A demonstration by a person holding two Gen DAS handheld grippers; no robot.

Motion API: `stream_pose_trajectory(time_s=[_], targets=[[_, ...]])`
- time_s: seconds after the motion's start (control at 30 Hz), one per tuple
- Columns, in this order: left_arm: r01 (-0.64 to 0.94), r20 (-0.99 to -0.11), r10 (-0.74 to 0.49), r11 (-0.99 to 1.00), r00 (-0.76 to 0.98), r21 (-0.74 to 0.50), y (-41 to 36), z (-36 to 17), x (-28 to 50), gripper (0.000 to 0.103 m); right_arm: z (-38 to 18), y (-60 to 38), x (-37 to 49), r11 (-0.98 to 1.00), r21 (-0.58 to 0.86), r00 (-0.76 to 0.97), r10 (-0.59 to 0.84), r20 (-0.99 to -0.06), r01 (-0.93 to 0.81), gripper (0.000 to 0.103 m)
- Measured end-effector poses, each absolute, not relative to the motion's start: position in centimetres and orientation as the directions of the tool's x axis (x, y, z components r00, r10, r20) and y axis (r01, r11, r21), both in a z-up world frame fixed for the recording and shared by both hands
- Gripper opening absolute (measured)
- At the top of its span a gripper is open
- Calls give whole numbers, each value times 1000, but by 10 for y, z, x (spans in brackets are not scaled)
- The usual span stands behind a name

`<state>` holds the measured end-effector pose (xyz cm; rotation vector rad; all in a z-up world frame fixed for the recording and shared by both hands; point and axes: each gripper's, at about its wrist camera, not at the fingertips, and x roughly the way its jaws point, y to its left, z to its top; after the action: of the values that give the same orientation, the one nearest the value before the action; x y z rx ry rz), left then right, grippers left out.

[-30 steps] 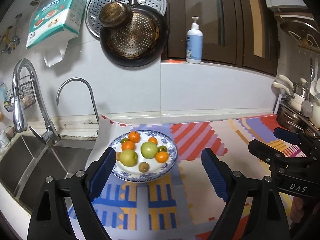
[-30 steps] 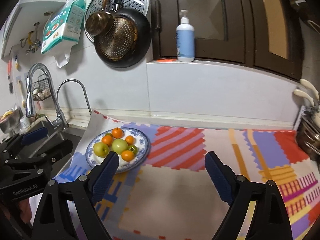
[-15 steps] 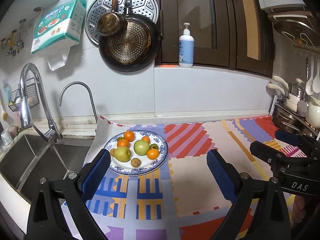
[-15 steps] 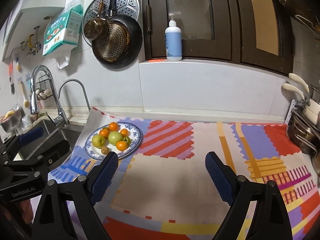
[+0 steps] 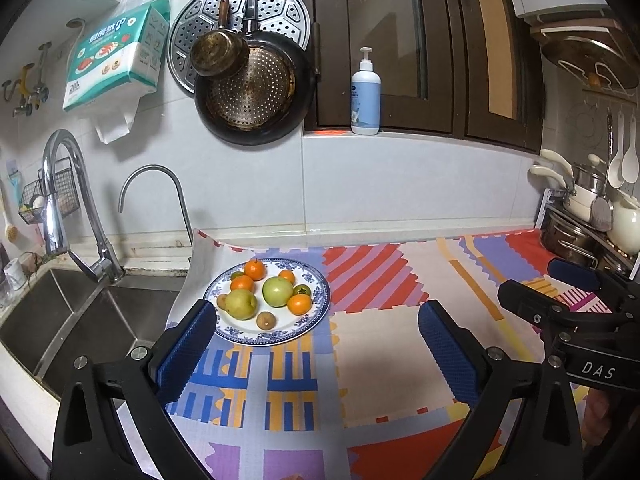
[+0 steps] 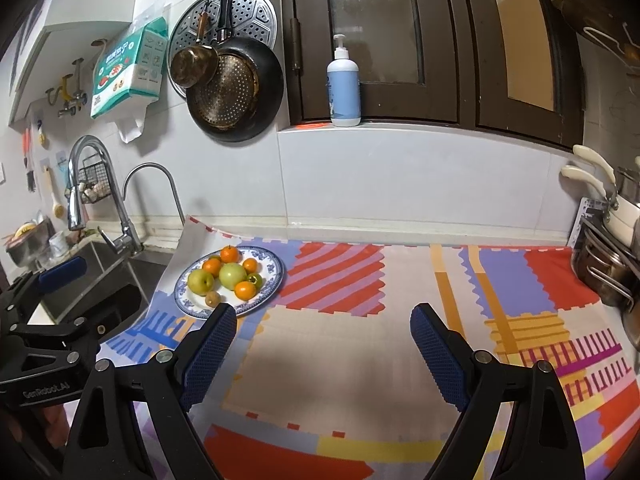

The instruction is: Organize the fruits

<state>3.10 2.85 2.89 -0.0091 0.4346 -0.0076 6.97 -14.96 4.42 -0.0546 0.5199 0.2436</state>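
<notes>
Both claws backed off plate [image 5: 316, 312]; left gripper [image 5: 316, 344] just widened, empty; right gripper [image 6: 320, 344] spread, empty.

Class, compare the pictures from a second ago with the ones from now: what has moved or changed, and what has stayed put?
Both grippers have drawn back from the plate, which now looks smaller and farther in both views. The left gripper has just been opening its jaws wider, with nothing between them. The right gripper stays open and empty. The fruit on the plate lies just as before.
</notes>
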Motion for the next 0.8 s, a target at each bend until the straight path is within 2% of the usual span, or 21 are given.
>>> stream_pose_trajectory(time_s=[0.8], targets=[[6, -445, -12, 1000, 896, -15, 27, 24, 31, 103, 41, -152, 67, 969, 7, 833, 214, -510, -245, 89]])
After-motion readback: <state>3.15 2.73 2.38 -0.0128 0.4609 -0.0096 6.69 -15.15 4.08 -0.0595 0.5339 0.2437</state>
